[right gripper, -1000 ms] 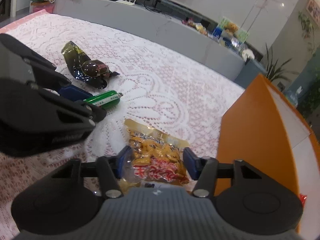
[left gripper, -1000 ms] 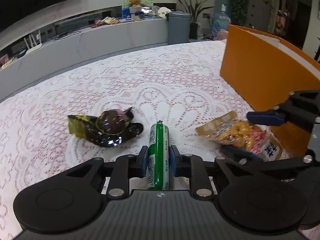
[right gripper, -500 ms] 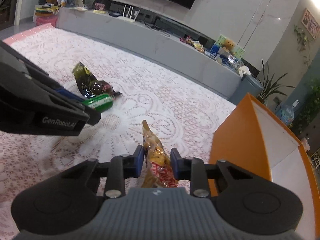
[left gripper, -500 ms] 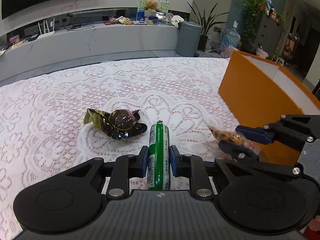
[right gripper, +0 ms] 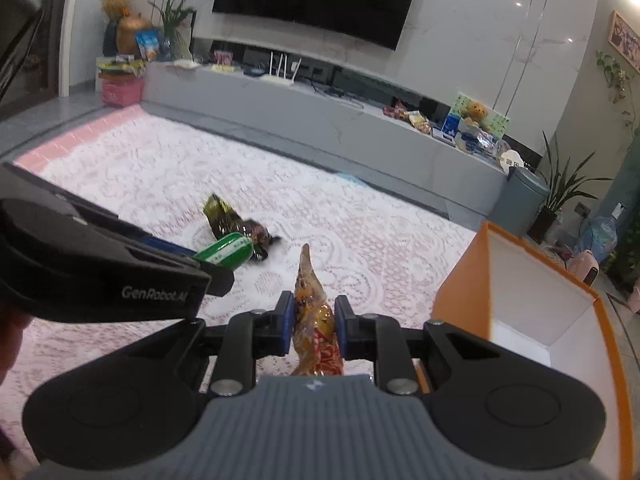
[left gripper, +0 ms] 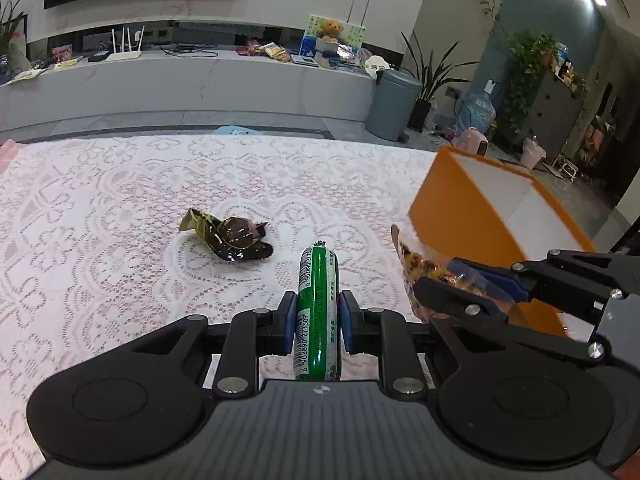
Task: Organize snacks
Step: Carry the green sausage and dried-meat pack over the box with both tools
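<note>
Gripping a green sausage stick (left gripper: 317, 304) — left hand-held gripper (left gripper: 314, 318), right hand-held gripper (right gripper: 311, 326) just closed on crinkled snack pouch (right gripper: 314, 320)

A white lace tablecloth (left gripper: 120, 240) carries a dark snack wrapper (left gripper: 230, 236) and an orange box (left gripper: 472, 216).

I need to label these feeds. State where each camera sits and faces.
Left wrist: on the left claw, looking down its fingers over the table; it grips a green sausage; right claw at the right edge.
Right wrist: on the right claw, gripping a yellow packet; left claw at left.
Shared: dark wrapper, orange box.
</note>
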{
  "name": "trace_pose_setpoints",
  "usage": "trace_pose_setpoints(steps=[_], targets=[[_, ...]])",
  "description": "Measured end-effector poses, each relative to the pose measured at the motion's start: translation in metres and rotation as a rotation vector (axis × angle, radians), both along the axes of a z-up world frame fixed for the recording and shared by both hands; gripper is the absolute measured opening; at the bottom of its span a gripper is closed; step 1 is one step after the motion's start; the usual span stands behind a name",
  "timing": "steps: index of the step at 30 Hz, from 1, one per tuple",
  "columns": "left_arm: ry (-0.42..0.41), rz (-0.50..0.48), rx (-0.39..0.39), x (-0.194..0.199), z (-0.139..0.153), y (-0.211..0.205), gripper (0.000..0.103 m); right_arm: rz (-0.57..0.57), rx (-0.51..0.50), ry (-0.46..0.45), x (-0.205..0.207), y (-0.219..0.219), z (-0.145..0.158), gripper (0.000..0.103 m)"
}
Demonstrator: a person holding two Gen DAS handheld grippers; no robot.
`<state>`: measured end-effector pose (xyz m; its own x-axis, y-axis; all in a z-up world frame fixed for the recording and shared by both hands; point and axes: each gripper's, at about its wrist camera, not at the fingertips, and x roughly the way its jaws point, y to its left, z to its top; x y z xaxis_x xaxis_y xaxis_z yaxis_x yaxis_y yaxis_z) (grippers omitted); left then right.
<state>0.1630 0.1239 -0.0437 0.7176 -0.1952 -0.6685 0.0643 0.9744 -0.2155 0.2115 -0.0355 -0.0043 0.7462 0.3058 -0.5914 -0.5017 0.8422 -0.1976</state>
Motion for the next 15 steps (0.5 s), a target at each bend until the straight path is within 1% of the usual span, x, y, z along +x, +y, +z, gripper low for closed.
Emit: trace_pose_setpoints(steps=[3, 8, 13, 15], targets=[[-0.020, 0.000, 0.023, -0.009, 0.016, -0.010, 0.024, 0.004, 0.047, 0.007, -0.007, -0.014, 0.017, 0.018], [-0.040, -0.011, 0.041, -0.016, 0.042, -0.029, 0.024, 0.004, 0.093, -0.018, -0.022, -0.045, 0.044, 0.018], [-0.068, -0.079, 0.061, -0.013, 0.065, -0.062, 0.024, -0.031, 0.131, -0.024, -0.022, -0.085, 0.070, 0.019], [-0.075, -0.110, 0.072, -0.009, 0.069, -0.077, 0.024, -0.056, 0.135, -0.022, -0.018, -0.103, 0.077, 0.019]])
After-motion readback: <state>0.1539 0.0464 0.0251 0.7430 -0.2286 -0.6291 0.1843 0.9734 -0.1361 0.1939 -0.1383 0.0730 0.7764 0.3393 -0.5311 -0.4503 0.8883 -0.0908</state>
